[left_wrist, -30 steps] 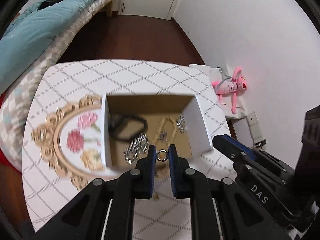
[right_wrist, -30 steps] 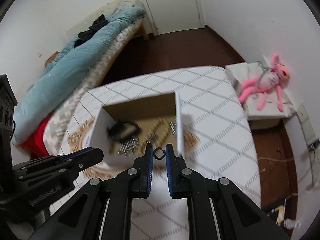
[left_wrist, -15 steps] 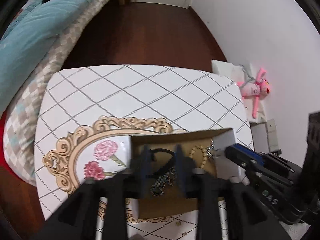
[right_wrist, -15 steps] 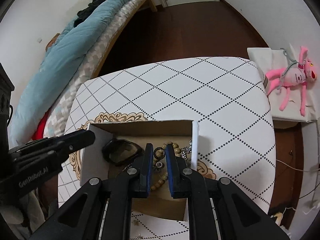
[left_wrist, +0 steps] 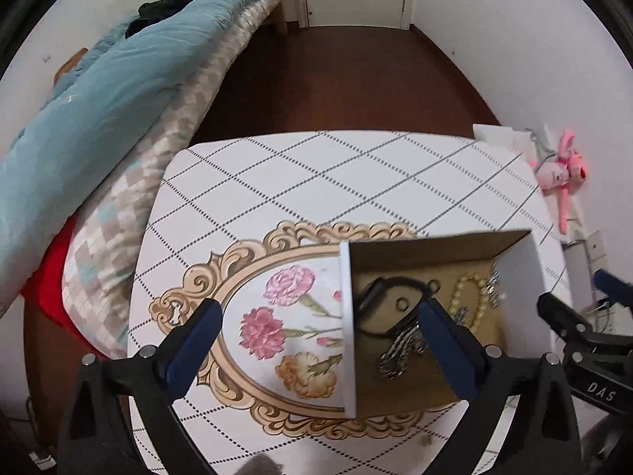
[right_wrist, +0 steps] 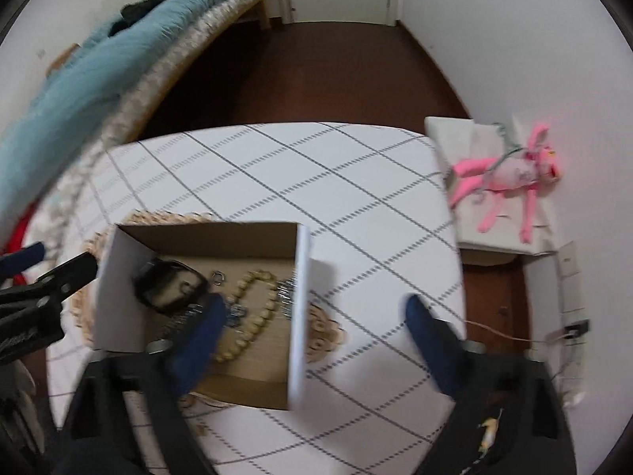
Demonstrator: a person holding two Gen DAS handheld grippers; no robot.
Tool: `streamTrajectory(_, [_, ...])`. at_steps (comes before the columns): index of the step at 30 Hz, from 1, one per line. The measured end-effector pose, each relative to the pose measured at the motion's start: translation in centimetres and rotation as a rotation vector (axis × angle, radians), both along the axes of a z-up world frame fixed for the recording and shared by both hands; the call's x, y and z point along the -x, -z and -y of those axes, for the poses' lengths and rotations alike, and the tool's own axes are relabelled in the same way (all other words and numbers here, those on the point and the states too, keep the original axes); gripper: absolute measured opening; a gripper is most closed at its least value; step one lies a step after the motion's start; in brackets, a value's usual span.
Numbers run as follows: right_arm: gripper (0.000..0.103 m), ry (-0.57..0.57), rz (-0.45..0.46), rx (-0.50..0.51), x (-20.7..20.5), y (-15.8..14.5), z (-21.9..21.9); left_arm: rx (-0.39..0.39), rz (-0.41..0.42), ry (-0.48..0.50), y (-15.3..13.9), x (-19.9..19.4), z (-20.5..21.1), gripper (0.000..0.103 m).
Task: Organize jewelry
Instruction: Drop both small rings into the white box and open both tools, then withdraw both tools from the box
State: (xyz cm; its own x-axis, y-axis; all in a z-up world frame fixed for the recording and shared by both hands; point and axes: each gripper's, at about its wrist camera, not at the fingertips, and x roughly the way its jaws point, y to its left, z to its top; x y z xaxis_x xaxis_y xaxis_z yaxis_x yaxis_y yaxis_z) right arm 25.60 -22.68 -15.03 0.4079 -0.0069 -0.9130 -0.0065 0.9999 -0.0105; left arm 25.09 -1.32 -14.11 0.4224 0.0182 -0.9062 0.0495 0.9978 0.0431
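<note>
On diamond-patterned table [left_wrist: 356, 182]: open box [left_wrist: 518, 277]; bed [left_wrist: 99, 118] beside.

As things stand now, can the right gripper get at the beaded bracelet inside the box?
Probably yes. The right gripper is open and empty above the box, whose top is uncovered. The beaded bracelet lies exposed on the box floor, though a small silver piece sits against it and might be caught too.

Both cameras look down from above the table [left_wrist: 356, 182], near it, facing the far door. The left view stands left of the box [left_wrist: 518, 277], the right view right; both share the box [right_wrist: 300, 297].
</note>
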Motion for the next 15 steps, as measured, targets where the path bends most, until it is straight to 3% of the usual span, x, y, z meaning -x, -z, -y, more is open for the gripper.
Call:
streamTrajectory(5, [0.103,0.004,0.001,0.069,0.9,0.8,-0.4,-0.011,0.019,-0.017,0.3,0.9,-0.3,0.103])
streamTrajectory(15, [0.103,0.01,0.034,0.052,2.7,-0.9,-0.9,0.002,0.069,-0.033,-1.6,3.3,-0.4,0.103])
